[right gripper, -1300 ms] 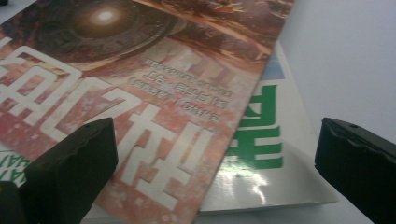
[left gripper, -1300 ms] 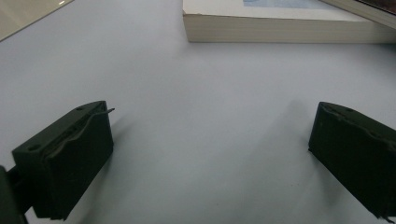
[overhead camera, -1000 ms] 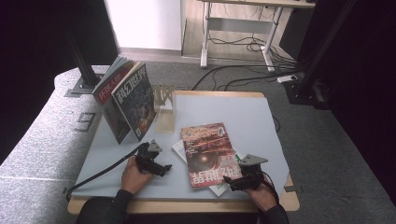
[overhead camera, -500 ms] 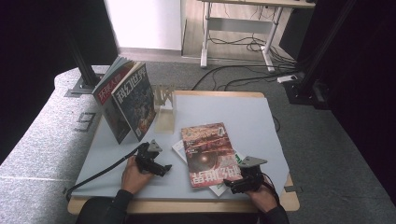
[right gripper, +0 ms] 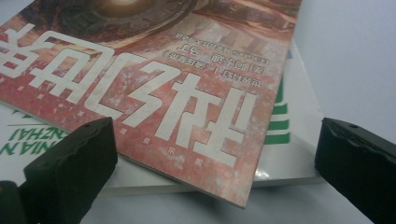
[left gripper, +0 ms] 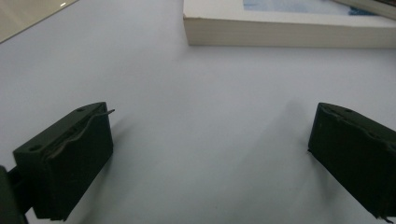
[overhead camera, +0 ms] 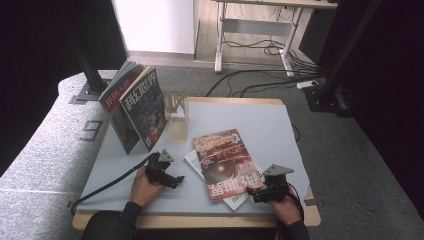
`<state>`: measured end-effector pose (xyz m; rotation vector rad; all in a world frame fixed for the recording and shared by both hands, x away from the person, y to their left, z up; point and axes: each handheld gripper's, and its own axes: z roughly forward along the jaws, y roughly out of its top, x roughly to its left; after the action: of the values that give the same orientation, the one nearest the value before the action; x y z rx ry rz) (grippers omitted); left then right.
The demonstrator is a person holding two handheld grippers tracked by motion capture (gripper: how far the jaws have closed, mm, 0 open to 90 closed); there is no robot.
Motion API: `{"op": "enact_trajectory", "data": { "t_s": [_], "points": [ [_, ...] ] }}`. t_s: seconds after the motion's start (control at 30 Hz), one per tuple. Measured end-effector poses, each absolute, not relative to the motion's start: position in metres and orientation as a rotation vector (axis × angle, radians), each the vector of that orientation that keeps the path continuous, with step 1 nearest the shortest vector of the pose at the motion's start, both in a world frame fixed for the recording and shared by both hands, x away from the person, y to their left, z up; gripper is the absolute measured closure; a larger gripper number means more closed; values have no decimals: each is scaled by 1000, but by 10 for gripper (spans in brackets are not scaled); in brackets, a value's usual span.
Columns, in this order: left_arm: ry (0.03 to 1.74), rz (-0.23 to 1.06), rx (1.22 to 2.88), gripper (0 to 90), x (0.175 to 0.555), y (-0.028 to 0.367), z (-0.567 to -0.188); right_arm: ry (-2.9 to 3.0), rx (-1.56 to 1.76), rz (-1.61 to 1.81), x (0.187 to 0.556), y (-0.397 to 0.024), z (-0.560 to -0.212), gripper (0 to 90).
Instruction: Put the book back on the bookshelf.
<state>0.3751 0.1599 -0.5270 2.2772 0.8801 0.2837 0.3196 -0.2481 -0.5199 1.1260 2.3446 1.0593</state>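
My right claw (right gripper: 215, 154) stands wide around the corner of the glossy red magazine (right gripper: 154, 88) lying on a white book (right gripper: 285, 140) near the tabletop's (overhead camera: 260, 120) front edge, while my left claw (left gripper: 210, 154) is wide over bare surface.

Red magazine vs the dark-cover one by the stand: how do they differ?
The red magazine lies flat on a white book; the dark magazine stands upright, leaning. The red one sits by the right gripper; the dark one stands at the table's far left. Both covers carry large white characters.

Red magazine (right gripper: 154, 88) atop a white book (right gripper: 285, 154), its near corner between the right gripper's (right gripper: 212, 168) wide-apart jaws.
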Motion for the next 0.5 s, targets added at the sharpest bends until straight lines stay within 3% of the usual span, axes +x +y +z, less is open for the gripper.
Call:
{"op": "enact_trajectory", "data": {
  "t_s": [0.2,0.5],
  "points": [
    [799,306,2327,1,377,142,-516,2319,1156,1062,323,-254,-521,0],
    [754,253,2266,7,393,122,-496,2313,1157,1065,324,-256,-521,0]
  ]
}}
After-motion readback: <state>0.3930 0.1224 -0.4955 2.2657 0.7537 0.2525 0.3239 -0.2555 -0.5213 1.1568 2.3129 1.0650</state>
